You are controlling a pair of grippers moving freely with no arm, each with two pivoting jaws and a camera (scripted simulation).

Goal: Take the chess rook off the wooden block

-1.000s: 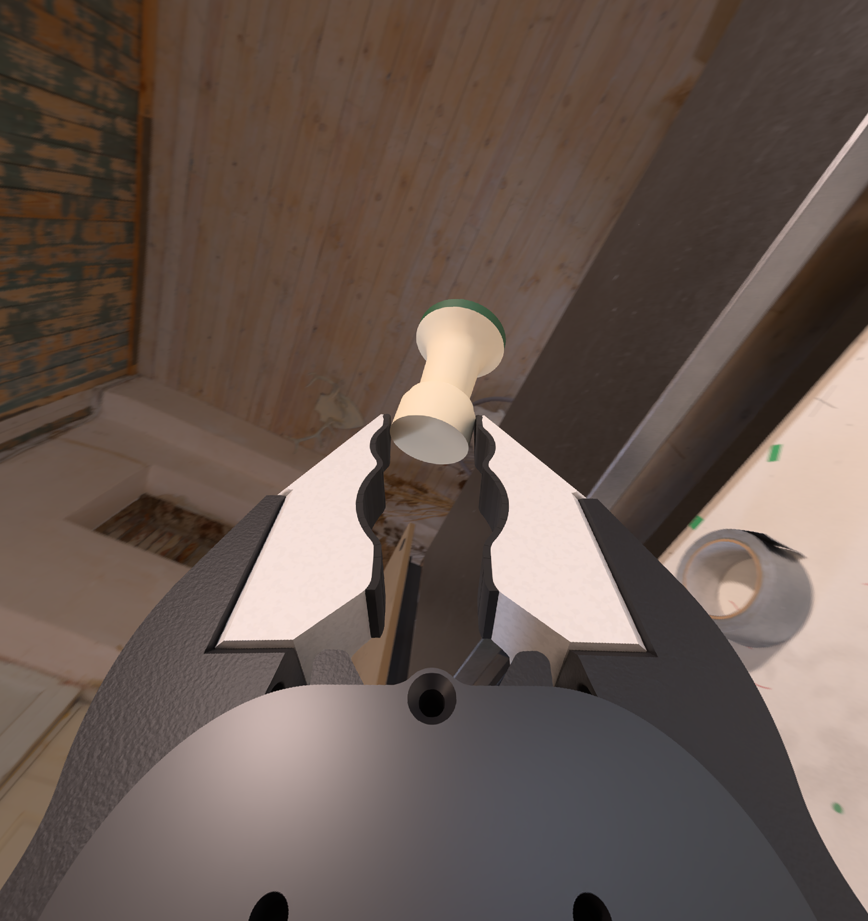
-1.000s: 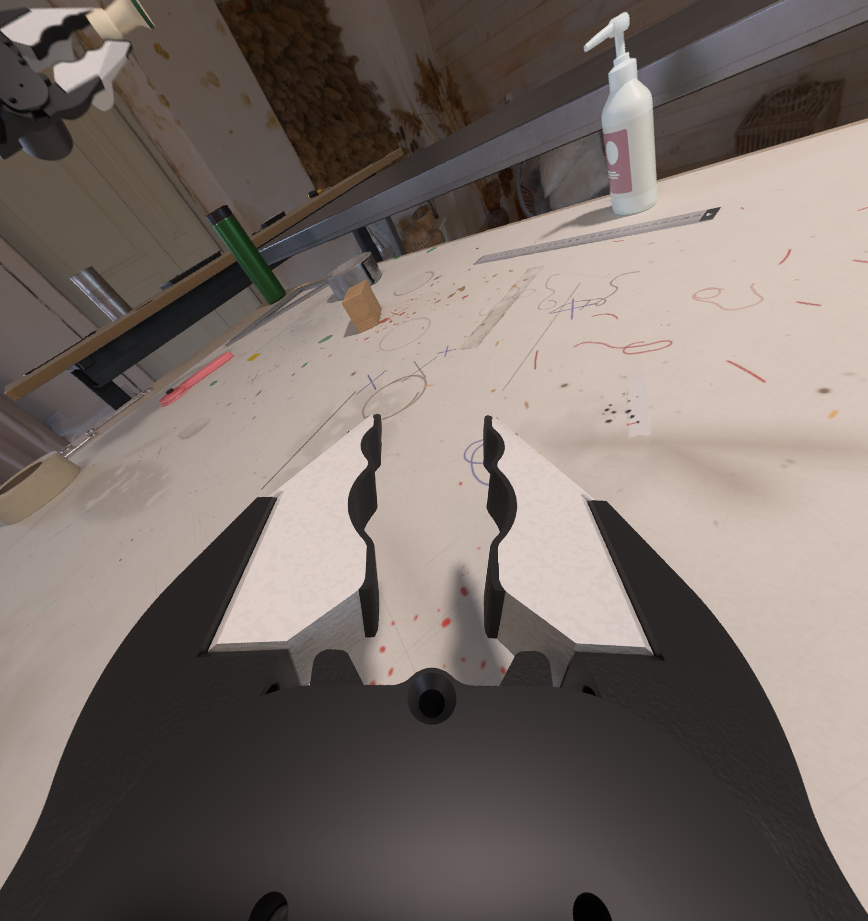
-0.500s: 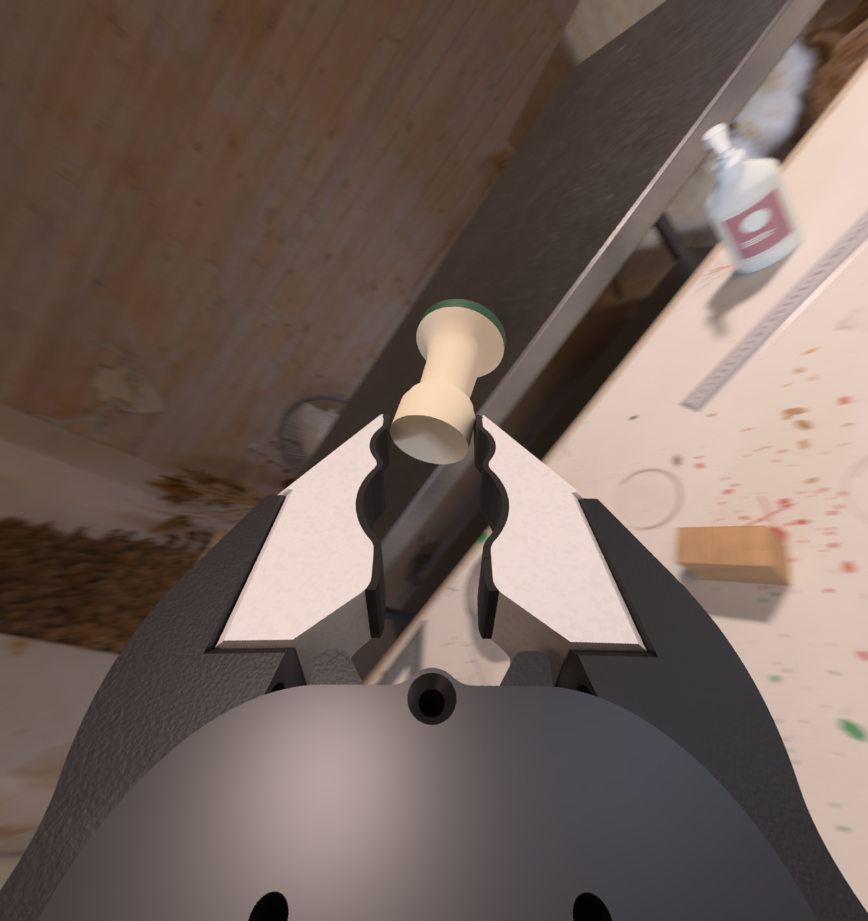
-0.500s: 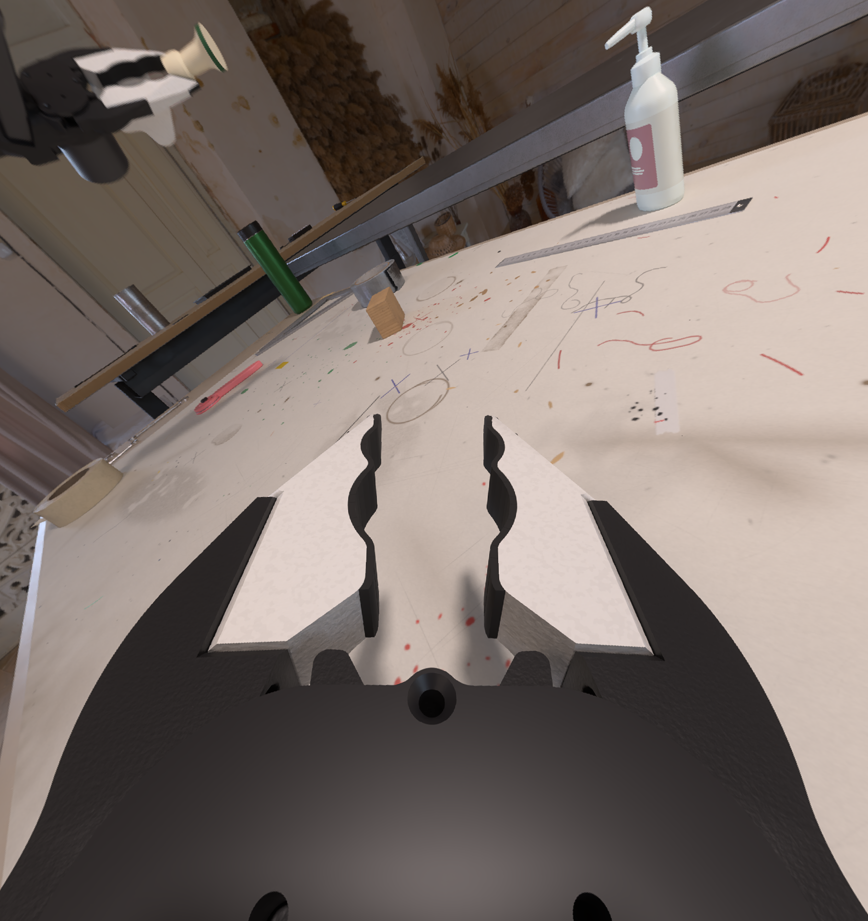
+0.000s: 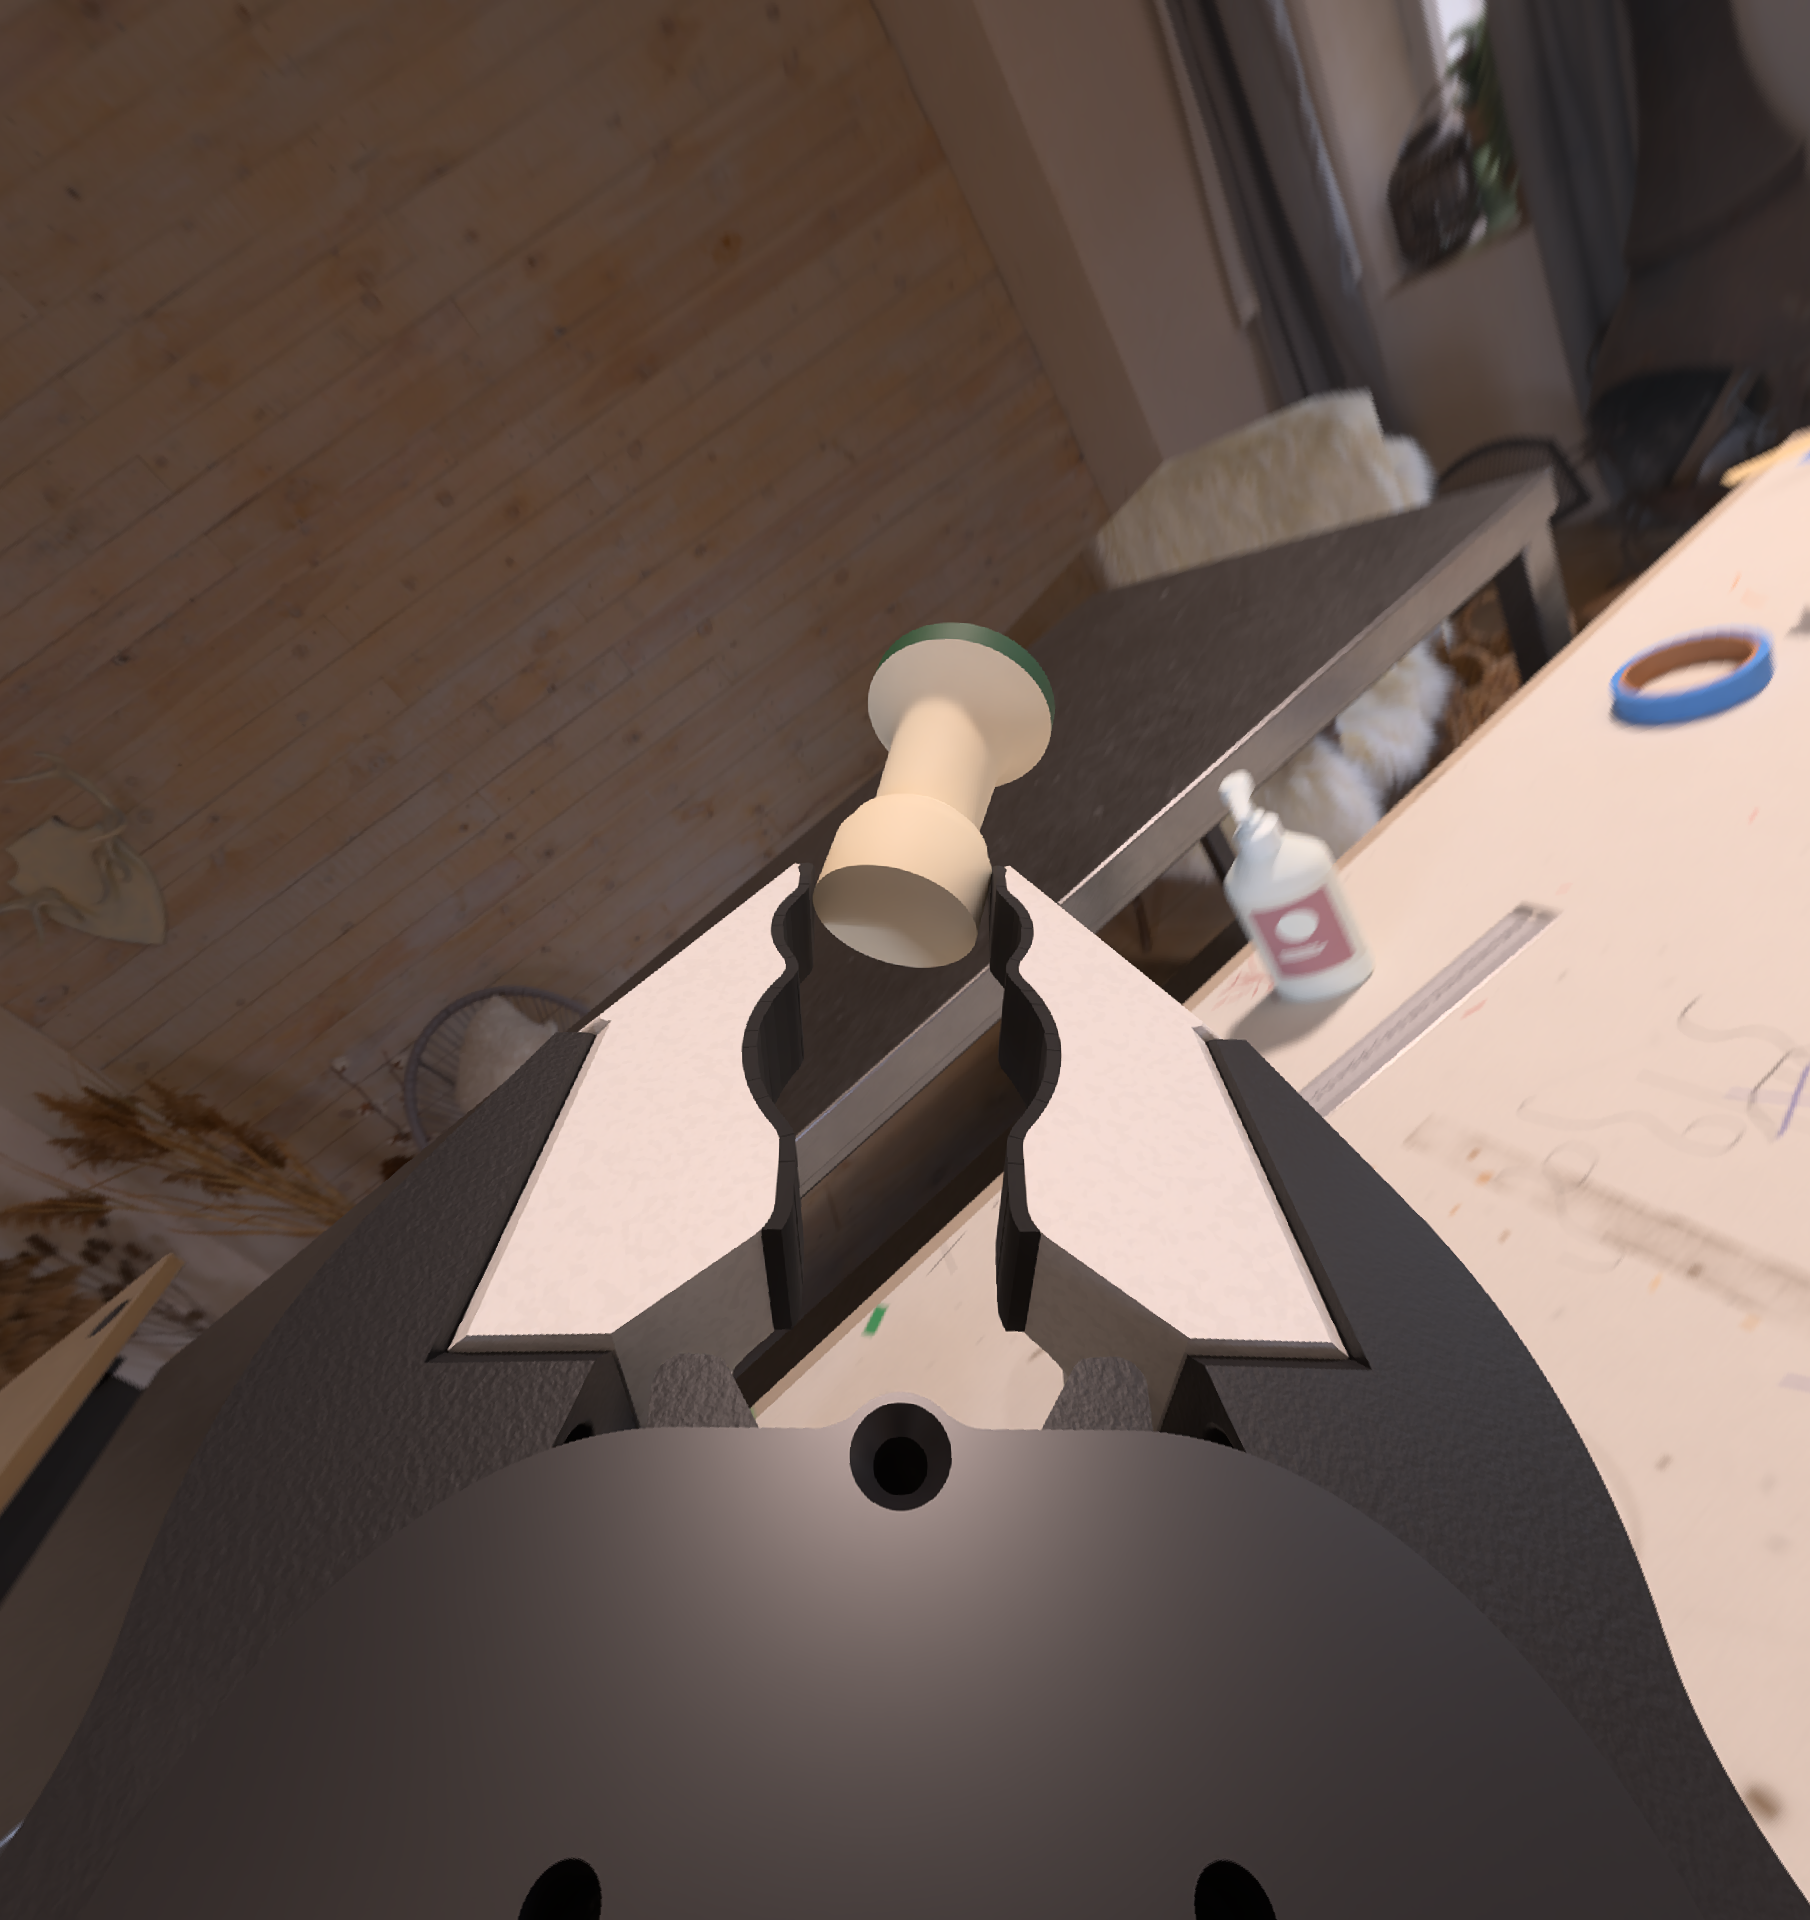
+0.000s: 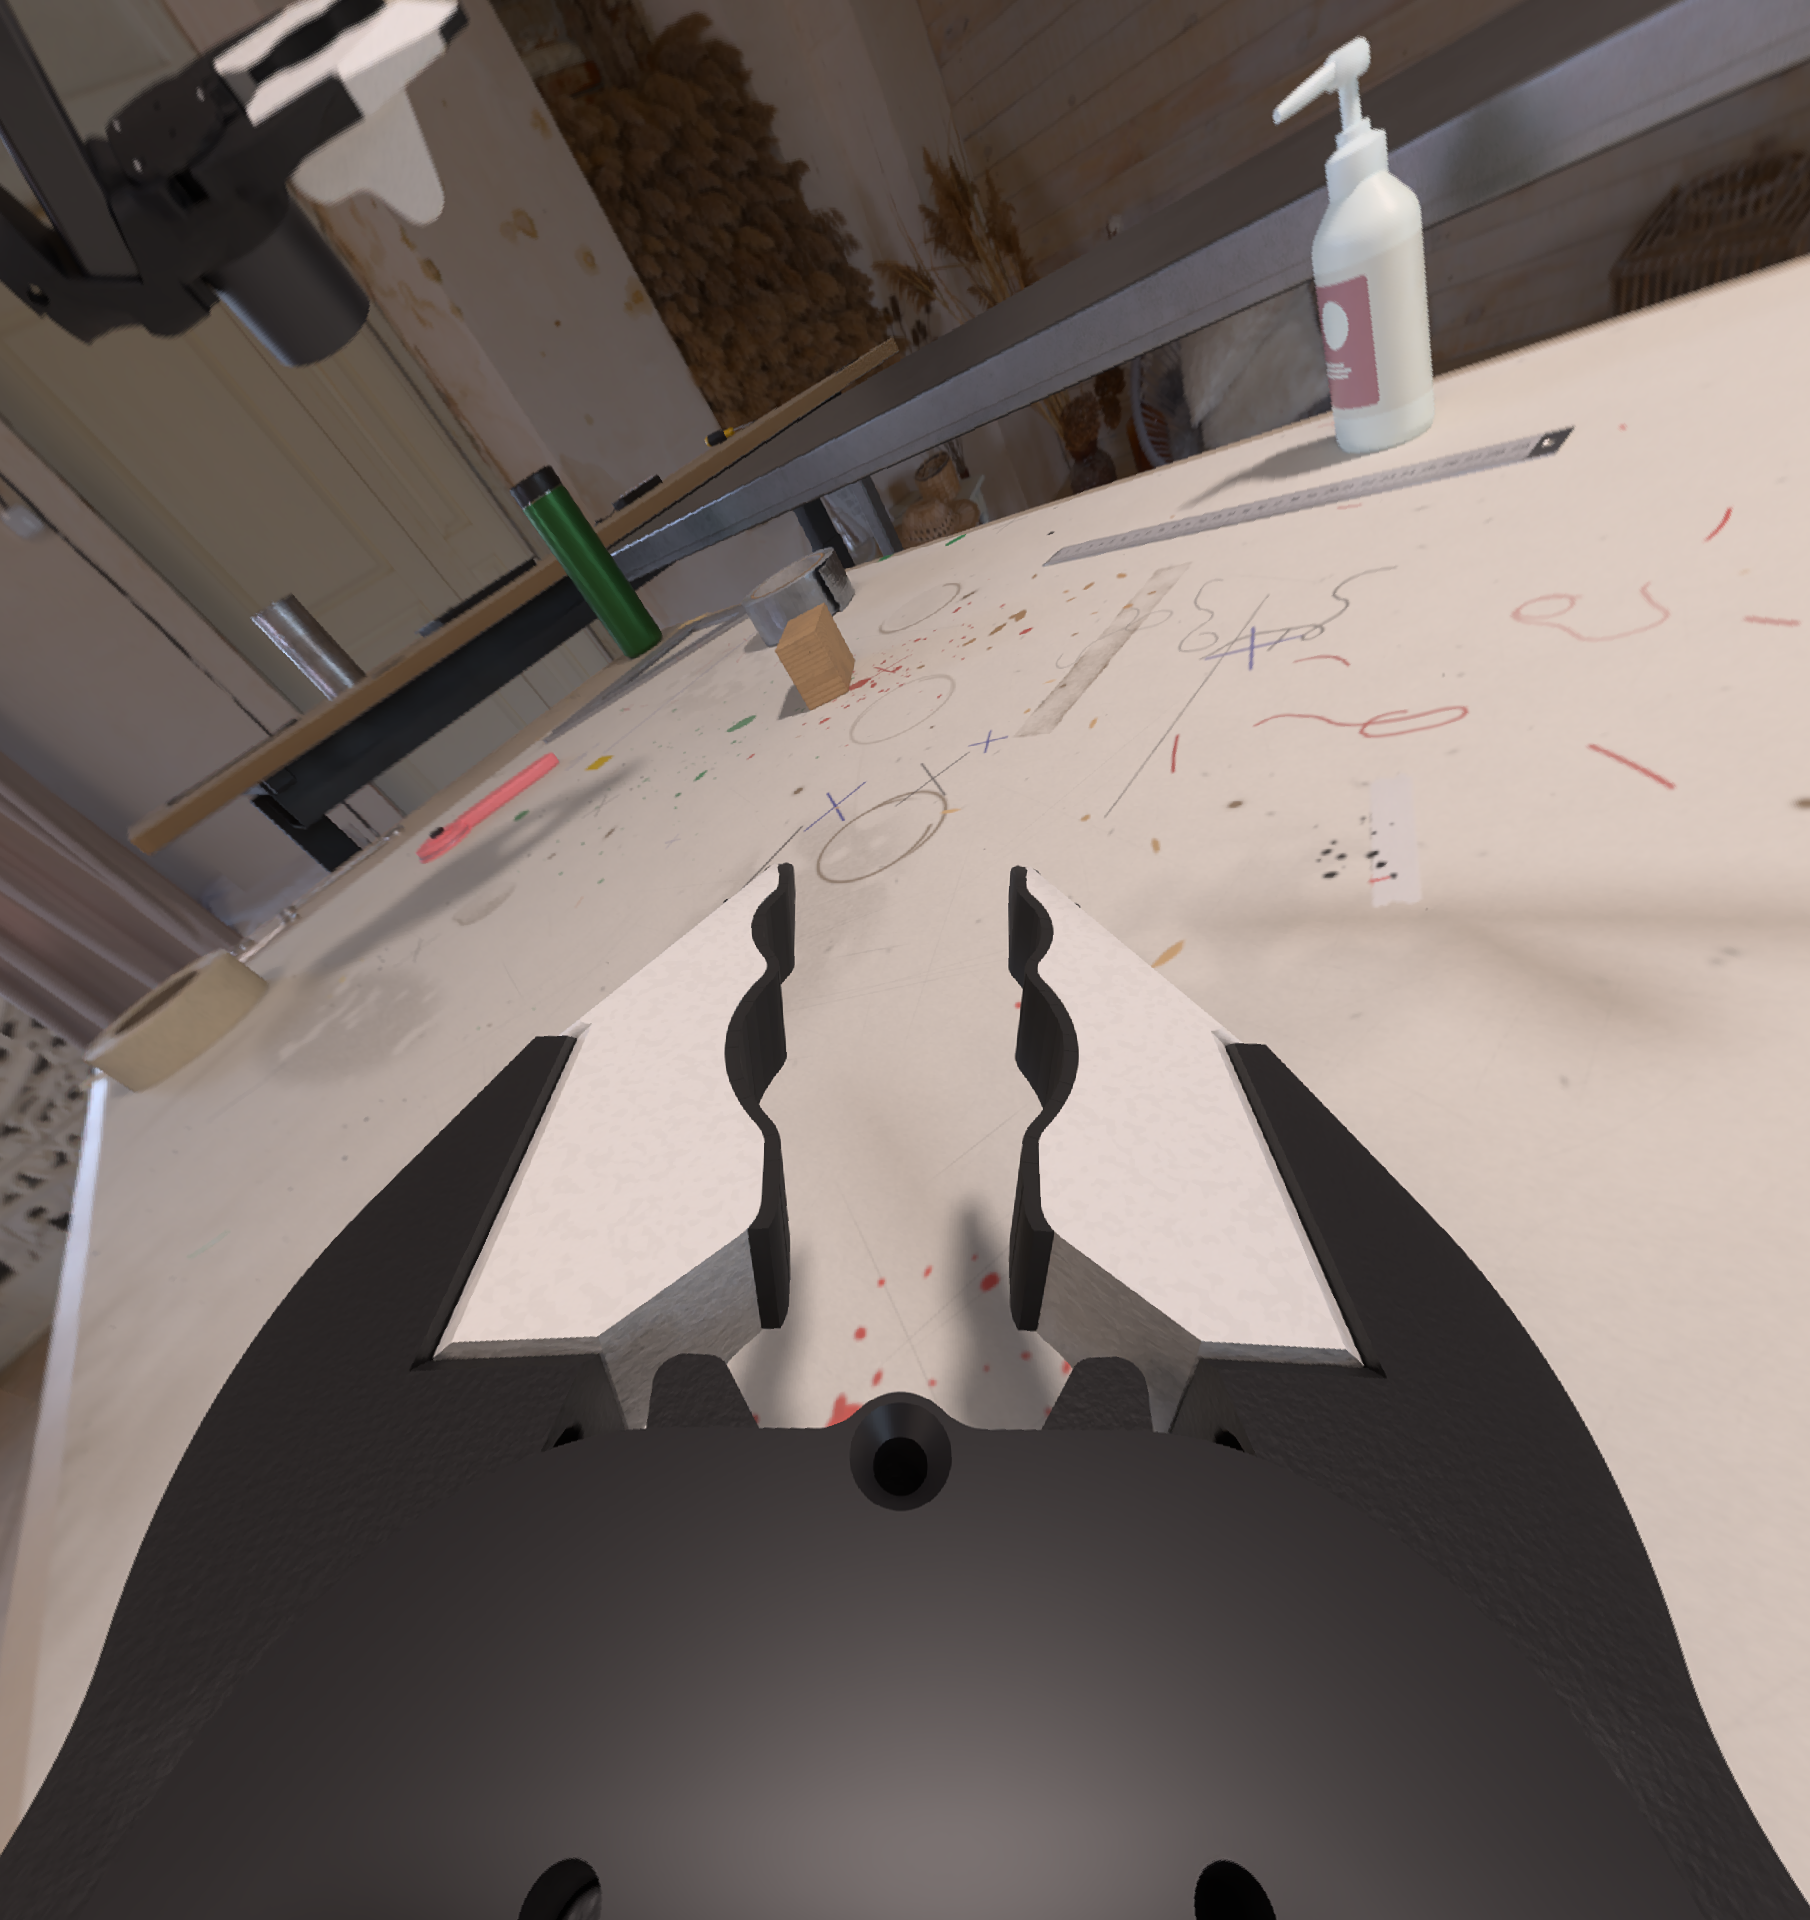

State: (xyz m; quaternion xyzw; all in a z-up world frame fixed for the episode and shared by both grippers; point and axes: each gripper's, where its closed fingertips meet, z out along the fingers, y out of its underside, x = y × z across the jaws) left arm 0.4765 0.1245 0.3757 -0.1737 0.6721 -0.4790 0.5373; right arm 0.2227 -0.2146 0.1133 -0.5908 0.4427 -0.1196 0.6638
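Left gripper [image 5: 896, 899]: clamped on the rook at the fingertips, raised well above the table and tilted; seen from the right wrist view it hangs high at upper left [image 6: 345, 47].
Rook [image 5: 927, 805]: cream, with a green-edged base pointing away from the camera; its other end sits between the left fingertips, the body slanted up and to the right. It is in the air, off the block.
Block [image 6: 816, 652]: bare wood, standing on the table just in front of a grey tape roll [image 6: 792, 597], well apart from both grippers.
Right gripper [image 6: 899, 883]: fingers spread with nothing between them, low over the table and pointing at a pencilled circle.
Table [image 6: 1503, 1039]: pale top marked with scribbles and paint specks.
Bottle [image 6: 1370, 281]: white pump bottle near the far edge, also in the left wrist view [image 5: 1290, 914].
Ruler [image 6: 1306, 499]: metal, lying just in front of the bottle.
Blue tape [image 5: 1690, 675]: a ring flat on the table, far right.
Green cylinder [image 6: 587, 566]: upright by the far edge, left of the block.
Masking tape [image 6: 179, 1018]: a beige roll at the left edge.
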